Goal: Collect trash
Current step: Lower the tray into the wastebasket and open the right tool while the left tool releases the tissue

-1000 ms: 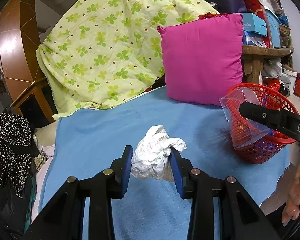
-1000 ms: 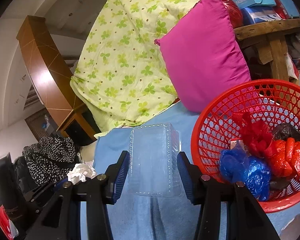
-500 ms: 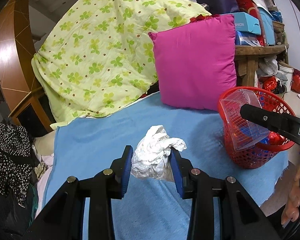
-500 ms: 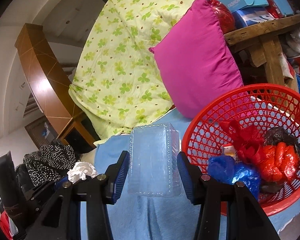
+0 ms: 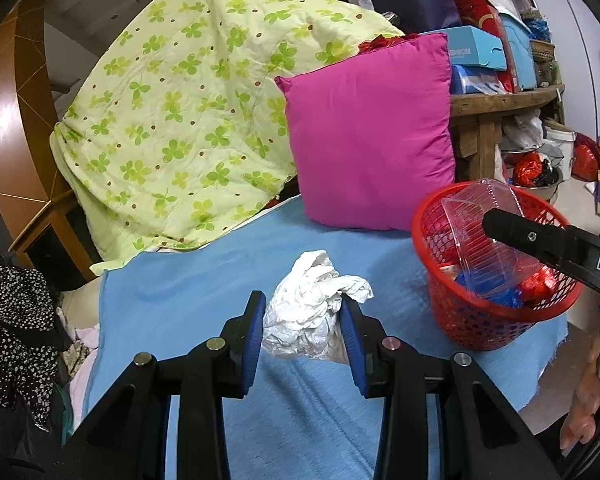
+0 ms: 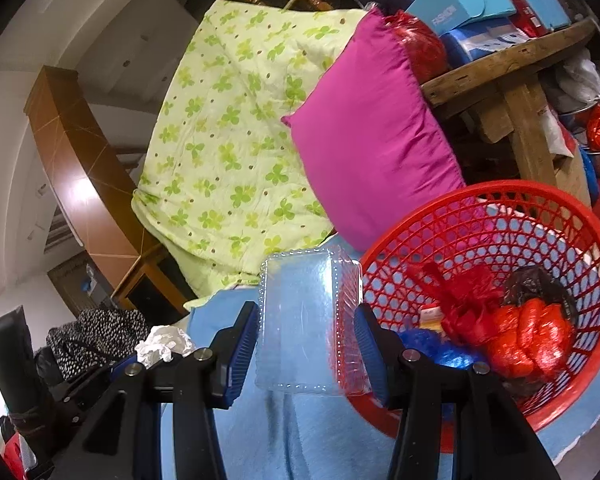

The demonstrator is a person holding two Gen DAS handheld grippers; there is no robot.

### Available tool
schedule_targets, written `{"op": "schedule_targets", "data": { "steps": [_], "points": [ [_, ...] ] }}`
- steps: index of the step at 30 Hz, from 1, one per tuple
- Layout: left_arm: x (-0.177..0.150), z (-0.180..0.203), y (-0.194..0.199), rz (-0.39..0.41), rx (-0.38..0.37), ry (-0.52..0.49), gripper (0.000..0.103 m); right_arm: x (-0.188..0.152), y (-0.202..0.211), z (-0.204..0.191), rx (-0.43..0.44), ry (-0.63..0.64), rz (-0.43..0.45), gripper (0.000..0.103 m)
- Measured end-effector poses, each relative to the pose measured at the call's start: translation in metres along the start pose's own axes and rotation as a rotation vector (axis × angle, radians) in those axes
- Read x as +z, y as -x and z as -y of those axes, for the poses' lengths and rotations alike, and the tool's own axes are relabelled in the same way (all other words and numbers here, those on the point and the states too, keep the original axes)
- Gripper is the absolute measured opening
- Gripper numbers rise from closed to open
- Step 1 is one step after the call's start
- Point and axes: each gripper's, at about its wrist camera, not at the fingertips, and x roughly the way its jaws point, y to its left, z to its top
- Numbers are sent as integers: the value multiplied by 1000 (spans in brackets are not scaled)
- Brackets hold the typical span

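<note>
My left gripper [image 5: 303, 322] is shut on a crumpled white paper wad [image 5: 308, 312], held above the blue bedsheet [image 5: 188, 292]. My right gripper [image 6: 306, 344] is shut on a clear plastic clamshell container [image 6: 300, 320], which overlaps the left rim of the red mesh basket [image 6: 540, 216]. In the left wrist view the same container [image 5: 480, 216] hangs over the basket [image 5: 488, 324] at the bed's right edge, with a right finger [image 5: 540, 240] across it. Red, blue and dark plastic bags [image 6: 516, 332] lie in the basket. The paper wad [image 6: 162, 344] shows at lower left in the right wrist view.
A magenta pillow [image 5: 372, 140] leans behind the basket, beside a heaped green clover-print quilt [image 5: 188, 128]. A wooden table [image 6: 512, 68] stacked with boxes stands at the right. Spotted black cloth [image 5: 12, 320] lies off the bed's left side. A person's hand [image 5: 580, 412] shows at lower right.
Both grippers have moved right toward the basket with their loads. The clear container now overlaps the basket rim, and the basket sits lower and nearer in the right wrist view.
</note>
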Motion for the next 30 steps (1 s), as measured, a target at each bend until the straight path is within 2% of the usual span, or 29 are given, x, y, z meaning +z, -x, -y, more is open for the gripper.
{"op": "schedule_targets", "data": {
  "steps": [2, 22, 26, 30],
  "points": [
    [4, 0, 1, 11, -27, 9, 39, 3, 4, 5, -6, -12, 20, 52],
    [46, 44, -2, 78, -70, -61, 39, 22, 33, 53, -77, -105, 114, 52],
    [51, 52, -7, 82, -89, -51, 39, 25, 44, 60, -129, -98, 152, 52],
    [59, 62, -15, 84, -139, -25, 39, 28, 52, 61, -201, -65, 185, 54]
  ]
}}
